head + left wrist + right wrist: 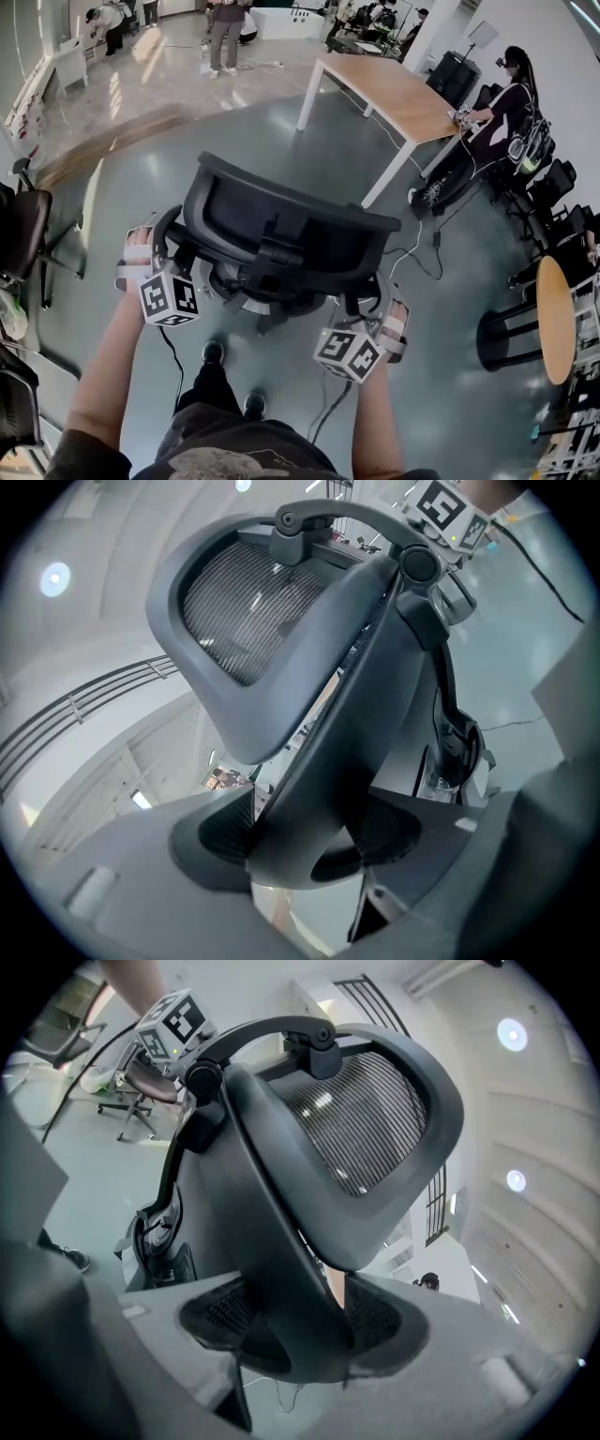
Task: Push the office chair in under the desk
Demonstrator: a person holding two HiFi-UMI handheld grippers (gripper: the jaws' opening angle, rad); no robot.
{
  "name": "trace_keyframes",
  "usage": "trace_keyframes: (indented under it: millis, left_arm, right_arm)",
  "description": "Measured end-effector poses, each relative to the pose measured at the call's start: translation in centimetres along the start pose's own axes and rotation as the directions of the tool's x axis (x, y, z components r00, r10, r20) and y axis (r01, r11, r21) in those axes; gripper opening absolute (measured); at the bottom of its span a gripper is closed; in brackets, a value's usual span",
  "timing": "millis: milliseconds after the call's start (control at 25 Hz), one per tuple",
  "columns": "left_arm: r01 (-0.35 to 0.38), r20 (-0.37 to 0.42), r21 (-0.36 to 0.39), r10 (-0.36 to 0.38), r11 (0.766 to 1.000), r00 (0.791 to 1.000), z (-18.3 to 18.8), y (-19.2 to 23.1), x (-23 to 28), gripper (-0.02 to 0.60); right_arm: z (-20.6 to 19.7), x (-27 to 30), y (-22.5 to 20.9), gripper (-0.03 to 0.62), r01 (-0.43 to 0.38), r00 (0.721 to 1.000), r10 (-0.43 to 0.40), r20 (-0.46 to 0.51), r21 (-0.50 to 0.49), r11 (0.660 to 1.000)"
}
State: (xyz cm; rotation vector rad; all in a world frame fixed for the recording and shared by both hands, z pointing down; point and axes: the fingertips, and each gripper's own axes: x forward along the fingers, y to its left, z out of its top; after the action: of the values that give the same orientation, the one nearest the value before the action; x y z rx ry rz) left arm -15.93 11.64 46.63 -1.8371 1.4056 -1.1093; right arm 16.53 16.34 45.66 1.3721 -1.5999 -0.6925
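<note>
A black office chair (281,234) with a mesh back stands in the middle of the head view, its back towards me. My left gripper (161,246) is shut on the left edge of the chair's back frame (309,789). On the frame's right edge (281,1269), my right gripper (379,298) is shut in the same way. Each gripper view shows the dark pads pressed against both sides of the frame. The mesh headrest (253,611) rises above the grip. A wooden desk (394,89) with white legs stands farther off, at the upper right.
A person (511,103) sits at the desk's far end among dark chairs. A round wooden table (555,319) is at the right edge, and black chairs (23,234) at the left. Cables (412,253) trail over the grey floor near the desk. Other people stand far back.
</note>
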Motion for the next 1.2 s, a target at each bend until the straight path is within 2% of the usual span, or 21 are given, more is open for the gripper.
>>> trace_keyframes:
  millis: [360,560,720,920,1200]
  left_arm:
    - [0.039,0.045,0.011,-0.039,0.999,0.998,-1.3,0.5,5.5,0.316]
    - [0.055,0.082,0.02,-0.057,0.998,0.995,-1.8,2.6,10.1,0.318]
    - [0.079,0.123,0.036,-0.083,0.996,0.989,-0.6,2.9,13.3,0.316]
    - [0.091,0.136,0.045,-0.096,0.995,0.986,0.1,3.6,17.2,0.316]
    - [0.065,0.184,0.073,-0.078,0.995,0.98,4.4,3.6,22.1,0.313]
  right_arm:
    - [0.8,3.8,1.2,0.269,0.038,0.998,-0.037,-0.047,0.026,0.999]
    - [2.4,7.2,0.9,0.27,0.062,0.996,-0.059,-0.073,0.043,0.997]
    - [1.9,9.4,0.0,0.27,0.076,0.991,-0.07,-0.111,0.052,0.996]
    - [1.9,12.4,-0.9,0.27,0.093,0.988,-0.086,-0.129,0.05,0.994]
    - [-1.0,17.6,-4.7,0.272,0.107,0.984,-0.097,-0.151,0.054,0.993]
